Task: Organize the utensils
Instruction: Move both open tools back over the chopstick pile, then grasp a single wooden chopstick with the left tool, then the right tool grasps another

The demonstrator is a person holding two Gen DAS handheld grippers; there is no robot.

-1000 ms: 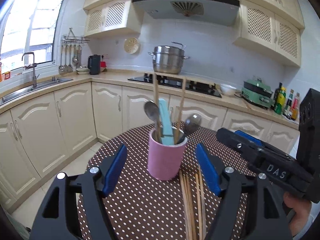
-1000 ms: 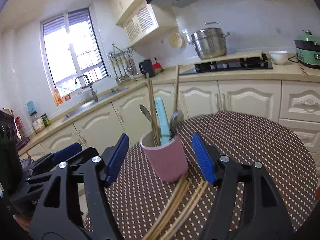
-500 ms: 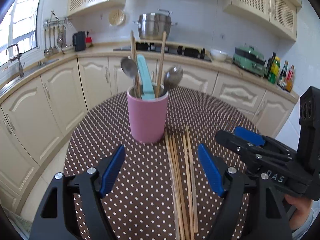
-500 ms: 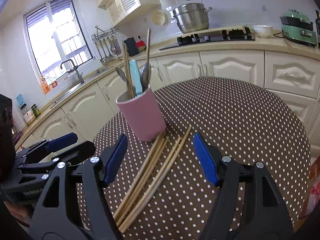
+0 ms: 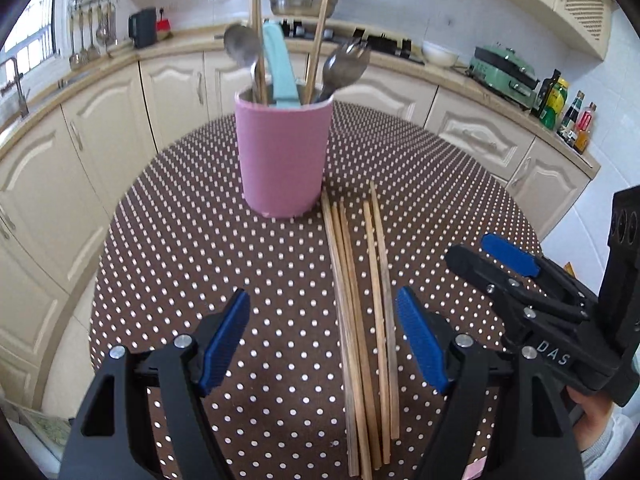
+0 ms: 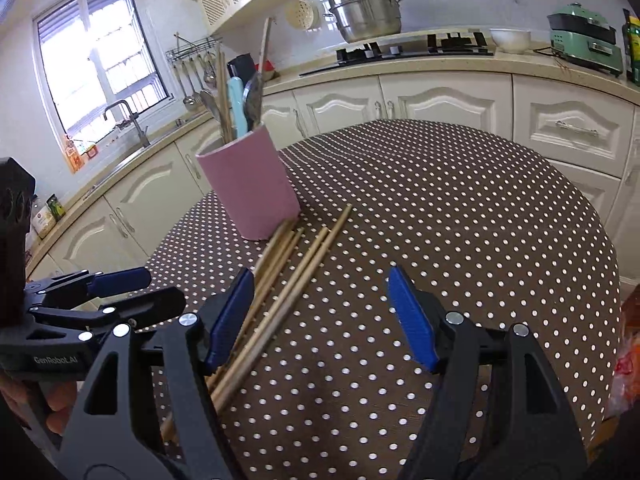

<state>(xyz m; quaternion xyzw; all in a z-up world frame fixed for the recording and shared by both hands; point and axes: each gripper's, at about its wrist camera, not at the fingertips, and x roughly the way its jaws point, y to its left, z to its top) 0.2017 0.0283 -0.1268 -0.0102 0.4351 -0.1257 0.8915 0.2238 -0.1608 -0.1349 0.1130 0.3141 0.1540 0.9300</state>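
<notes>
From the left wrist, our left tool [image 5: 322,336] hangs spread and empty over the tabletop [image 5: 200,248]; the loose chopsticks [image 5: 360,320] lie in front of the pink cup [image 5: 282,156], far ends nearly touching its base. We should centre the pads on one pair before closing.

From the right wrist, our right tool [image 6: 320,316] is also spread, gripping nothing, the chopsticks [image 6: 288,280] running from the cup [image 6: 250,184] under its left pad. Lift them steeply to clear the rim.
</notes>
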